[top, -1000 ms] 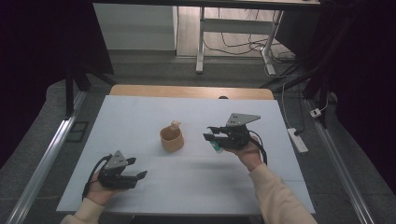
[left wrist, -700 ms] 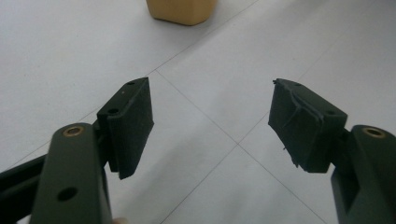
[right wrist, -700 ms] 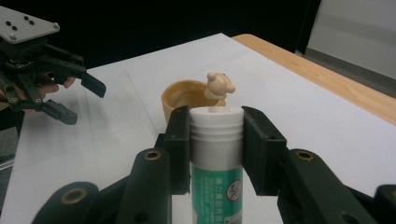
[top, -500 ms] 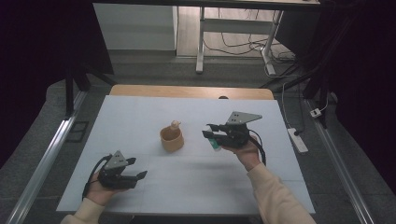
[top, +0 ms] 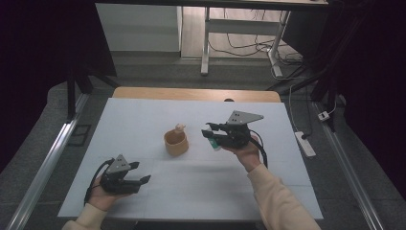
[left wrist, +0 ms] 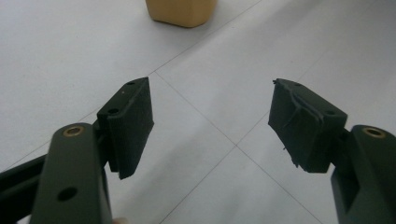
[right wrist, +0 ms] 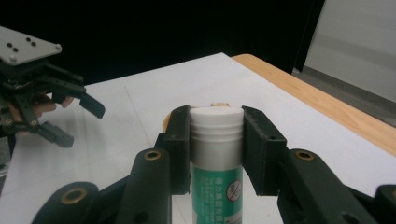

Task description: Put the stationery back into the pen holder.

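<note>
The green-and-white tube [right wrist: 216, 154] stands upright between my right fingers [right wrist: 259, 140], which clench it just below its white cap, right of the worktop's middle. My right gripper [top: 214, 132] holds it just beside the tan cup [top: 175, 142], the two apart. Well apart, near the worktop's [top: 143, 115] front left edge, my left gripper [top: 140, 173] has its fingers [left wrist: 130, 123] spread with nothing between them.

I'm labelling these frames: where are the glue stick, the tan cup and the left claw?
glue stick [right wrist: 216, 140], right gripper view, white cap.
tan cup [top: 176, 143], high view, side wall.
left claw [left wrist: 212, 123], left gripper view, between fingertips.
</note>
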